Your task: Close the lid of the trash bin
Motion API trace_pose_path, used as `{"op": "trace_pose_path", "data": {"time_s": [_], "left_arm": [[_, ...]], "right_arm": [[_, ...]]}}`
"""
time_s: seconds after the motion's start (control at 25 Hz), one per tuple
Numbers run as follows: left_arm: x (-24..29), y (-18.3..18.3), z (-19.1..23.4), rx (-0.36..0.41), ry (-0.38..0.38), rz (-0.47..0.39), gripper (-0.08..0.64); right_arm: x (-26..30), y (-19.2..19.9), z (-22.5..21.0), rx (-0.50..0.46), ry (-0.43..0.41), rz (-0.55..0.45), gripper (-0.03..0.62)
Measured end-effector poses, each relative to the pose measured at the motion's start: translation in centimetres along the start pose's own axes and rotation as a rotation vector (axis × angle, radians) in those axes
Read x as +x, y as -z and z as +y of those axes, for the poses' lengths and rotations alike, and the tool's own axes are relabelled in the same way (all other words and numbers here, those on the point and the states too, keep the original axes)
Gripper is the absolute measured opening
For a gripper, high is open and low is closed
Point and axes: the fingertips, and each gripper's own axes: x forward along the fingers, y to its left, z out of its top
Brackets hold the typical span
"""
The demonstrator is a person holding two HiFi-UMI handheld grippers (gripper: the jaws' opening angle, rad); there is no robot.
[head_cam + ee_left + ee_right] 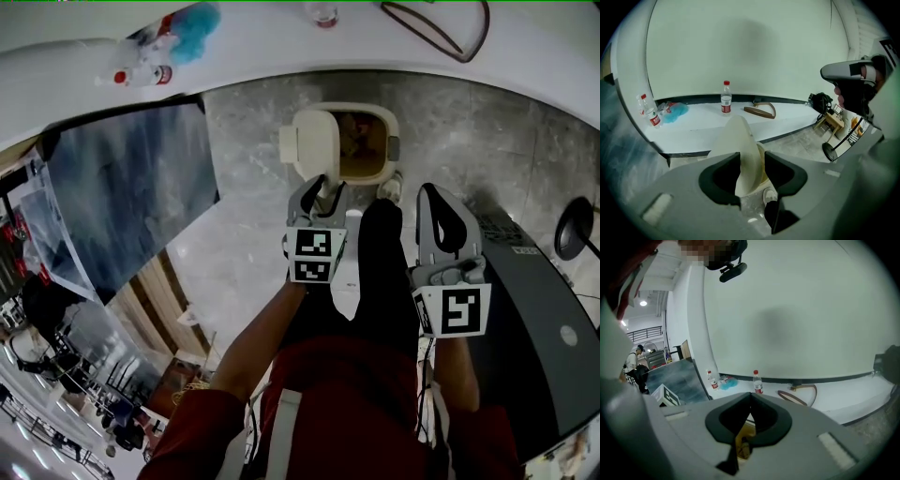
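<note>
A cream trash bin (367, 141) stands on the grey floor ahead of me, its mouth open and brownish inside. Its lid (315, 142) is raised upright on the bin's left side. My left gripper (323, 187) reaches to the lid's near edge. In the left gripper view the lid (743, 150) stands edge-on between the two jaws, and the left gripper (752, 161) is shut on it. My right gripper (439, 202) hangs to the right of the bin, apart from it. Its jaws meet with nothing between them in the right gripper view, right gripper (750, 401).
A white ledge (281, 47) runs behind the bin and carries water bottles (141, 70), a blue cloth (192, 28) and a brown strap loop (441, 28). A dark slanted panel (131, 197) stands at the left, a black case (534, 309) at the right. My dark-trousered leg (380, 253) is between the grippers.
</note>
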Motion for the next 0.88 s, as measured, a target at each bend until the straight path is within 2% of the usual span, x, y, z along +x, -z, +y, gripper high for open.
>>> {"op": "trace_pose_path", "data": {"time_s": [0.32,0.88], "left_arm": [[4.1,1.2,-4.0,0.021,0.063,0.056,0.169],[12.2,5.3,-8.1,0.055,0.158,0.189,0.169]], "right_arm": [[-0.8,3.0,-3.1,0.049,0.028,0.026,0.000],[-1.5,11.6,-6.4,0.126,0.048,0.149,0.000]]}}
